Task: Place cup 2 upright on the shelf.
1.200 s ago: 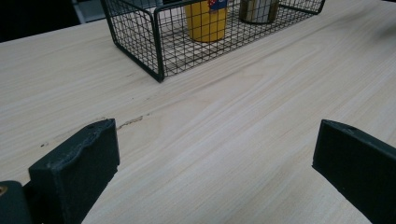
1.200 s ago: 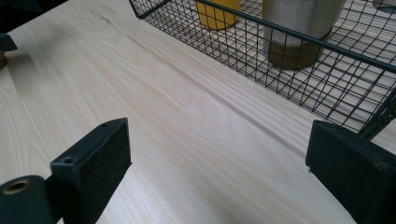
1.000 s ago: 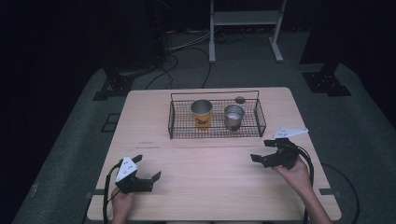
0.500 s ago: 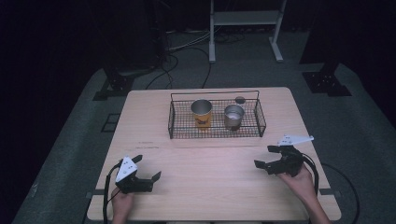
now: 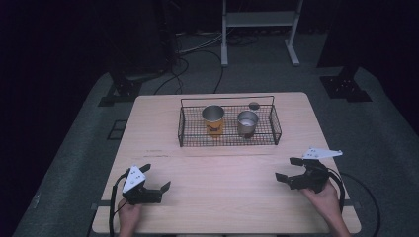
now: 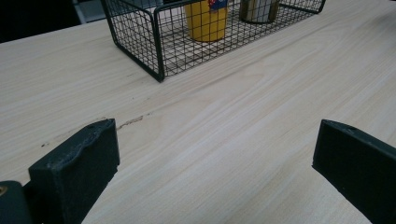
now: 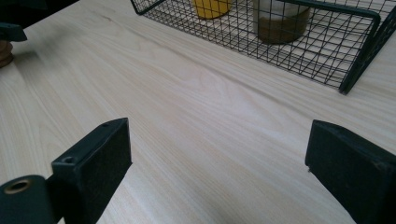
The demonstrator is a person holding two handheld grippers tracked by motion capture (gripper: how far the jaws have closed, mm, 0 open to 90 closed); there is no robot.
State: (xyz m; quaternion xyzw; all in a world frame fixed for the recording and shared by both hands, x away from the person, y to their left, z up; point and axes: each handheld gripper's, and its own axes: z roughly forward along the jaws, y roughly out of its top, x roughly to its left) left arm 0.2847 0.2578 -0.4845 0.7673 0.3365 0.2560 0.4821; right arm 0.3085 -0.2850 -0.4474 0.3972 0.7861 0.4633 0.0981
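Both sets of jaws are spread wide and nothing is held between them: the left gripper (image 5: 154, 190) and the right gripper (image 5: 290, 170) rest low at the near edge of the table (image 5: 222, 197), with bare wood under their fingertips. Well ahead of both, a wire basket (image 5: 227, 140) is seen, its long axis running across the table. Inside it stand an upright yellow cup (image 5: 213, 120) and, just beside it, a steel cup (image 5: 247, 123), mouths up. A small round thing behind them cannot be identified, perhaps a lid. The work is judged to be at rest; any next reach would call for a forward approach over the rim.
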